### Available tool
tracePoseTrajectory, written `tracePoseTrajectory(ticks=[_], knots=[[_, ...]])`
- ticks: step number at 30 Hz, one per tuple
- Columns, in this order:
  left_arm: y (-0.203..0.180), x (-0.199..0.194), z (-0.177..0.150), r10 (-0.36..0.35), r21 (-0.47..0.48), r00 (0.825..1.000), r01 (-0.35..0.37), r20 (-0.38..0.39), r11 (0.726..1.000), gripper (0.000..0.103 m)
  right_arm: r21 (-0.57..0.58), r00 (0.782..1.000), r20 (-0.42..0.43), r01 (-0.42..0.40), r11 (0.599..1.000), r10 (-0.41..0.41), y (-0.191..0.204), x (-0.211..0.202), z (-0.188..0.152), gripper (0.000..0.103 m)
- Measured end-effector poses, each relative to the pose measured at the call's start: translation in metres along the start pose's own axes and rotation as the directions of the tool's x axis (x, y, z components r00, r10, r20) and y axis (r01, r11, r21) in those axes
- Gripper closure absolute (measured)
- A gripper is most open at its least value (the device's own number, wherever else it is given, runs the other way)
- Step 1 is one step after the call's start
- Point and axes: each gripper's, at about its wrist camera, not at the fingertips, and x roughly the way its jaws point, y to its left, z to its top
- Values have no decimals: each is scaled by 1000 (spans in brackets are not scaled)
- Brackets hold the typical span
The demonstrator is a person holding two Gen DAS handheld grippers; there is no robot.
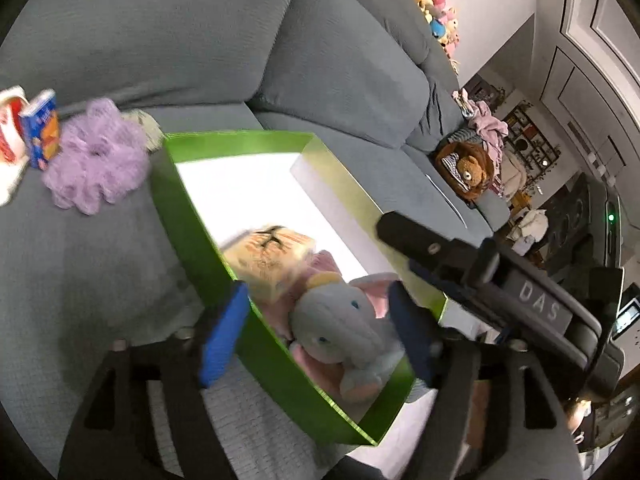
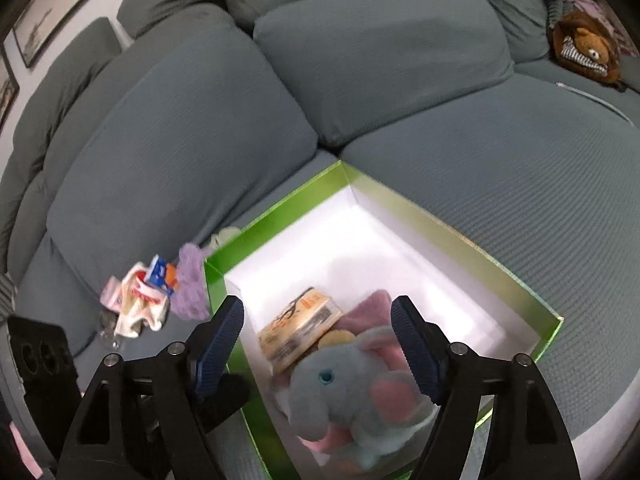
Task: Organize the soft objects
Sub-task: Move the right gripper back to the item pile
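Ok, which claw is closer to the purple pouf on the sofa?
Left. The left claw hangs over the green box wall on the purple pouf side; the right claw is over the box's other side, farther from it.

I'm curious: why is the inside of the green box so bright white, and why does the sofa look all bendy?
Left wrist view: the green box floor is overexposed, glaring white; the tissue pack is motion-blurred. Right wrist view: the box floor is also bright, and the fisheye lens curves the sofa cushions; the elephant plush looks soft.
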Motion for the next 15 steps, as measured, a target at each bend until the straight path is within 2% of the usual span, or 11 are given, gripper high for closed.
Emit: tracePoseTrajectory(ticks=[3,9,15], knots=[[4,-21,-2,29,18,998,-30,52,999,21,-13,999,49,-1,1000,1,7,-8,1,19],[22,-58,-8,137,21,980,-142,141,990,18,-60,996,90,-19,998,24,31,-12,-1,18],[47,-88,-14,284,-5,940,-289,190,957,17,-121,992,105,-50,991,63,52,-14,-5,17]])
